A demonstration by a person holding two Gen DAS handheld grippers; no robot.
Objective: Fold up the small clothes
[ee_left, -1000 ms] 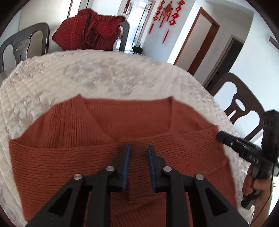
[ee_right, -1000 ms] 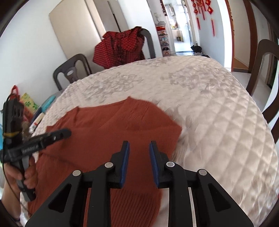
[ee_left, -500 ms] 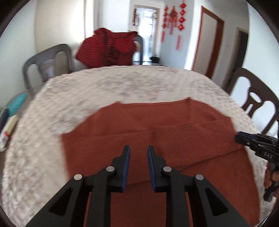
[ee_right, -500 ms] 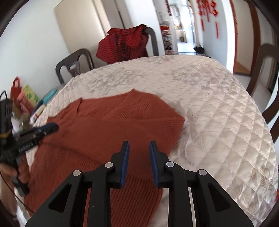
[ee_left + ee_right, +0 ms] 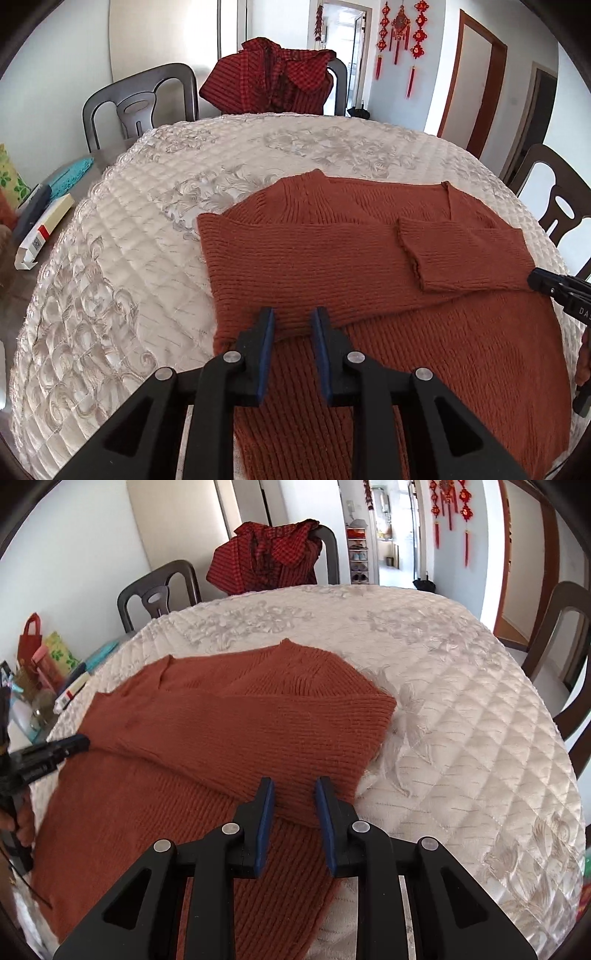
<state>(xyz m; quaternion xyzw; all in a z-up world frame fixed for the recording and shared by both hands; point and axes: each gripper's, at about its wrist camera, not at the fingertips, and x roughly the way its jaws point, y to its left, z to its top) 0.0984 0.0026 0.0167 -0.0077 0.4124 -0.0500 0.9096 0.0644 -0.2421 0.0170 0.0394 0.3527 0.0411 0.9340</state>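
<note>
A rust-orange knit sweater lies flat on the quilted cream table cover, with both sleeves folded across its body and one cuff on top. My left gripper hovers over the sweater's left edge at the folded sleeve. Its jaws are opening and nothing is between them. My right gripper stands over the sweater near its right edge, pads apart and bare. Each view shows the other gripper at its side edge: the right gripper and the left gripper.
A red checked garment hangs over a chair at the far side. Dark chairs ring the table. Boxes and bags lie beyond the left edge. Bare cover stretches to the right of the sweater.
My left gripper has moved from over the sweater's middle to its left edge, and the left view has swung with it. The right gripper has shifted only a little.
</note>
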